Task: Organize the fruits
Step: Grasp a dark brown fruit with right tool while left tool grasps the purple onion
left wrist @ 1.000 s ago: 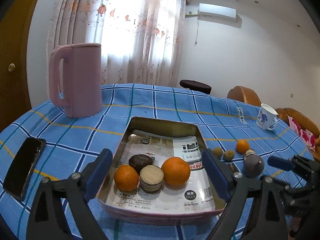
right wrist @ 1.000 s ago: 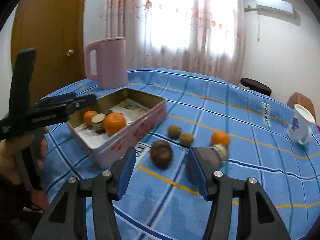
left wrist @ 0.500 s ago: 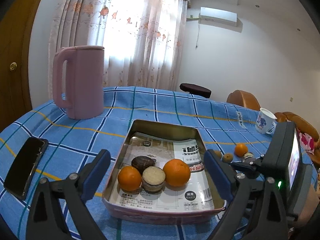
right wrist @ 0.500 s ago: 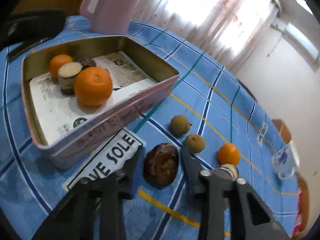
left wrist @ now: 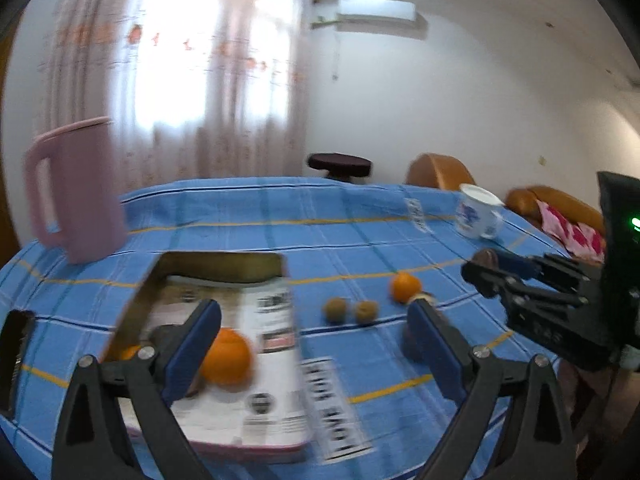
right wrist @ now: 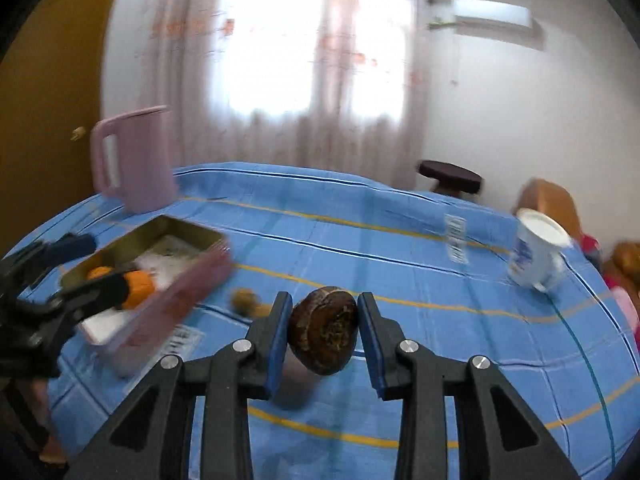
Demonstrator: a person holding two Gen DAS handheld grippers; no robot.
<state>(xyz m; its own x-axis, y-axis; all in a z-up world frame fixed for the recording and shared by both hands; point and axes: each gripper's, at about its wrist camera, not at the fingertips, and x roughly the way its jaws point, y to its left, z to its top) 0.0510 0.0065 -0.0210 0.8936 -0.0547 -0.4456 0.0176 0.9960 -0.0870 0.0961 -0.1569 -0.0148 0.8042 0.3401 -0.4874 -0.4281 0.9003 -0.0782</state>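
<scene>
My right gripper is shut on a dark brown round fruit and holds it above the blue checked tablecloth; it also shows in the left wrist view at the right. My left gripper is open and empty over the right edge of the metal tin. The tin holds an orange and other fruit partly hidden behind my left finger. On the cloth lie two small brown fruits and a small orange.
A pink jug stands at the back left. A white mug stands at the right. A black phone lies at the left edge. Chairs and a dark stool stand beyond the table.
My right gripper has closed on the dark brown fruit and lifted it off the cloth. My left gripper has swung to the right, past the tin's right edge.
</scene>
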